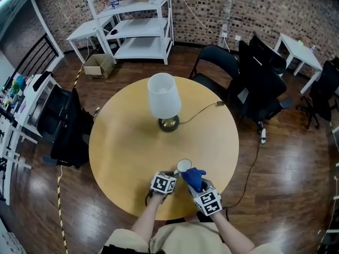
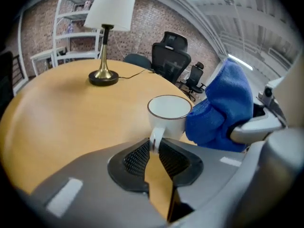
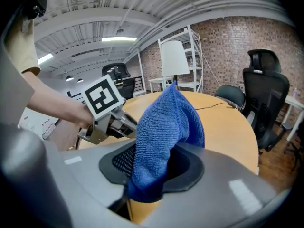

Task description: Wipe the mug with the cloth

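A white mug with a dark rim stands upright near the front edge of the round wooden table. My left gripper is shut on the mug's handle. In the head view the mug sits just ahead of both grippers, the left gripper to its left. A blue cloth is bunched in my right gripper, which is shut on it. The cloth presses against the mug's right side; from above, the cloth hides the right gripper's tips.
A table lamp with a white shade and brass base stands at the table's middle, its cord running off to the right. Black office chairs stand behind the table, another chair to its left, white shelving at the back.
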`<state>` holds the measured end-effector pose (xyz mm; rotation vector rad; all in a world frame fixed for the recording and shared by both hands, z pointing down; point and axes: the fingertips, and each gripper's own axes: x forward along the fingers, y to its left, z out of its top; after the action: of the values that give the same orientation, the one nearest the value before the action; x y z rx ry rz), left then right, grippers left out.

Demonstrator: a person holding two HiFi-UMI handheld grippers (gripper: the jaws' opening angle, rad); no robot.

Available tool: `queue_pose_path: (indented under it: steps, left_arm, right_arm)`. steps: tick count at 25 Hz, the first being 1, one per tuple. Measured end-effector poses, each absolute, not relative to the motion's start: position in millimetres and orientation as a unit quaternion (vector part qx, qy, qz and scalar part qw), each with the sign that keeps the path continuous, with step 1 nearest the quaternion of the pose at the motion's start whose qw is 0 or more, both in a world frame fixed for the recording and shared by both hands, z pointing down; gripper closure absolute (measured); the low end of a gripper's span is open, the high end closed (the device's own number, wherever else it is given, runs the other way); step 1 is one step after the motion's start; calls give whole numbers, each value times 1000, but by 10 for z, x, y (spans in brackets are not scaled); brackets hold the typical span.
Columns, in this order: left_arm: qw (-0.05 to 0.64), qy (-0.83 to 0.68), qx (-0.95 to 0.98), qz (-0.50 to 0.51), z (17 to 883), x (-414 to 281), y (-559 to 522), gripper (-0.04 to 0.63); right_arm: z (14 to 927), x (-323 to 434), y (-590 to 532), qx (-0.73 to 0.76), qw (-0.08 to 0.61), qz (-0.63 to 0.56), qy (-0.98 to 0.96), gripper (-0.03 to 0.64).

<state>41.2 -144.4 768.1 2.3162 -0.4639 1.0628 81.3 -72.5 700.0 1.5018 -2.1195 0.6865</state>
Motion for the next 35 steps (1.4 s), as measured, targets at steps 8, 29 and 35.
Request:
queue_pose_path:
  steps: [8, 29, 35]
  left_arm:
    - [392, -174, 811, 397, 7712, 413, -1317, 538]
    - [347, -133, 841, 392, 7625, 505, -1328, 537]
    - [310, -127, 843, 421, 7669, 434, -1324, 538]
  right_arm:
    - [7261, 535, -882, 496, 352, 159, -778, 486]
    - [7446, 942, -993, 495, 319, 214, -780, 495]
    - [7609, 1362, -997, 538, 322, 256, -736, 497]
